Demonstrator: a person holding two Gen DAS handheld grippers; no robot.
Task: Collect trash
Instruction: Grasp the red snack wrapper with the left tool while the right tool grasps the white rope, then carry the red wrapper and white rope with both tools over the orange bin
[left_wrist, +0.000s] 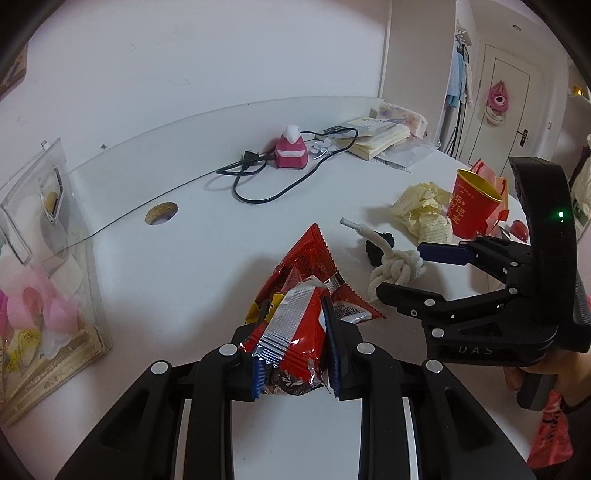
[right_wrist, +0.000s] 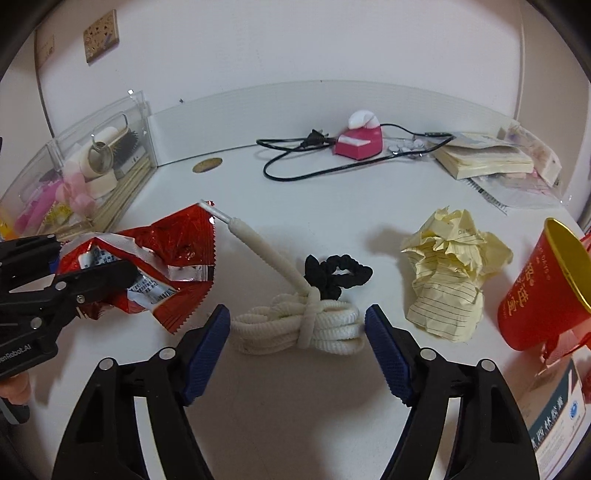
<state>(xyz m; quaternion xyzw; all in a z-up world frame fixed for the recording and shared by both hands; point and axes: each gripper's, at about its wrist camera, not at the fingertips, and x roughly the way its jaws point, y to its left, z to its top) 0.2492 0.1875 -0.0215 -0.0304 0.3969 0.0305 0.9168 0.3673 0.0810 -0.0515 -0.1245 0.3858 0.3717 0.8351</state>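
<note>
My left gripper (left_wrist: 295, 302) is shut on a crumpled red and silver snack wrapper (left_wrist: 306, 258), held just above the white table (left_wrist: 184, 258). From the right wrist view the same wrapper (right_wrist: 177, 243) hangs at the left in the left gripper (right_wrist: 92, 258). My right gripper (right_wrist: 295, 312) is open, its blue pads (right_wrist: 388, 347) on either side of a coiled white rope (right_wrist: 295, 325), close to it but not squeezing it. A black scrunchie (right_wrist: 340, 269) lies just behind the rope. Crumpled yellow lined paper (right_wrist: 447, 273) and a red paper cup (right_wrist: 535, 295) stand to the right.
A clear organizer box (right_wrist: 74, 166) full of small items lines the left edge. At the back are a pink device (right_wrist: 358, 142) with a black cord (right_wrist: 295, 177), a stack of notebooks (right_wrist: 484, 158) and a round cable hole (right_wrist: 207, 164). A printed box (right_wrist: 554, 417) lies at the right.
</note>
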